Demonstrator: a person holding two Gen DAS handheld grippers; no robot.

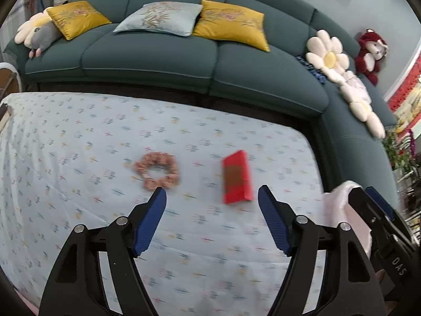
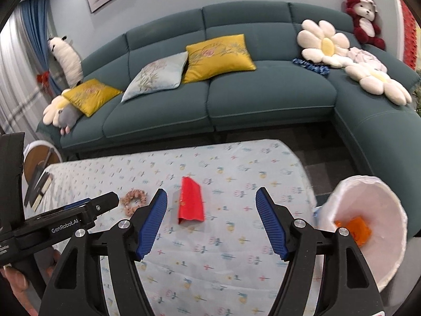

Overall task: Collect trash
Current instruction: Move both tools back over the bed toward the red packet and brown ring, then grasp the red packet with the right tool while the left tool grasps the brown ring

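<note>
Two hand-held grippers hover over a worktop (image 1: 65,137) covered in a pale blue cloth with a small flower print; both views are slightly blurred.

In the left wrist view, the left gripper (image 1: 211,200) is released, its blue-padded fingers (image 1: 151,221) spread wide with nothing between them. Just beyond the tip of its left finger lies a pink fabric scrunchie (image 1: 157,170), flat on the cloth. Ahead and slightly right of centre, close to the right finger but clear of it, lies a flat red packet (image 1: 236,177), lengthwise away from the gripper. At the far right edge the black body of the other gripper shows, with a pale pink surface behind it.

In the right wrist view, the left gripper's black body enters from the left, its tip near the scrunchie. The right gripper (image 2: 211,200) is also released, fingers apart and empty. The red packet sits just ahead of it, nearer its left finger, untouched. To the right of the right finger, beside the worktop's edge, stands a bin lined with a white bag (image 2: 368,197), and an orange scrap (image 2: 357,229) lies inside it.

Beyond the worktop runs a teal corner sofa (image 2: 263,100) carrying yellow cushions (image 2: 218,55), flower-shaped pillows (image 2: 325,42) and a red plush bear (image 2: 364,18).
</note>
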